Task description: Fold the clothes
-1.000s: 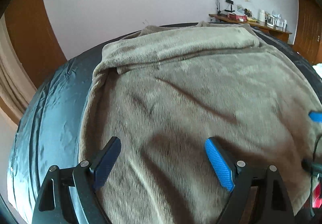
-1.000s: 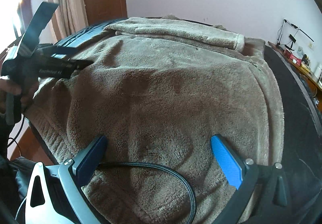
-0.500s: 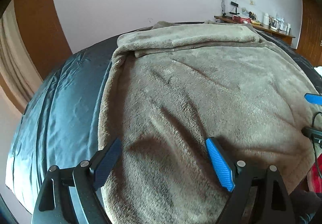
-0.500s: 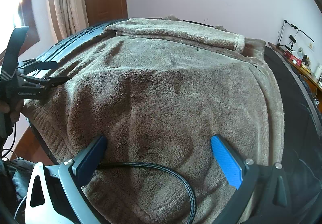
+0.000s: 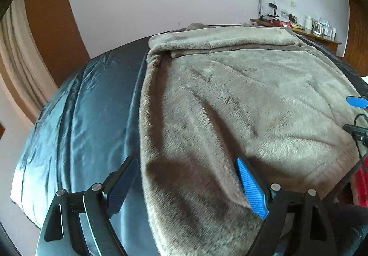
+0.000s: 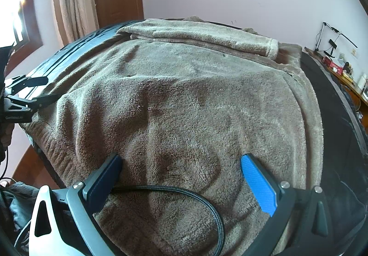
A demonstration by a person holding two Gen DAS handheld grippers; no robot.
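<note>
Currently both grippers are wide open and hold nothing. Left gripper [image 5: 186,184] straddles the left hem of the fleece [image 5: 241,99]; right gripper [image 6: 181,177] hovers over its near middle, with a cable [image 6: 184,194] looped between the jaws. Fleece lies spread on the dark bed cover [image 5: 92,106], 1 sleeve [image 6: 195,35] already folded across the far end. Advice: pinch the hem edge only, keep the cable clear. Beyond: desk [image 5: 296,27], curtain [image 6: 73,1], plain wall.

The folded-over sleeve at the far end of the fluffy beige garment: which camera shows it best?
The right wrist view. There the folded-over sleeve lies in full, with its cuff end plainly visible. The left wrist view shows the same sleeve flatter, at a shallower angle, with its cuff hard to make out.
</note>
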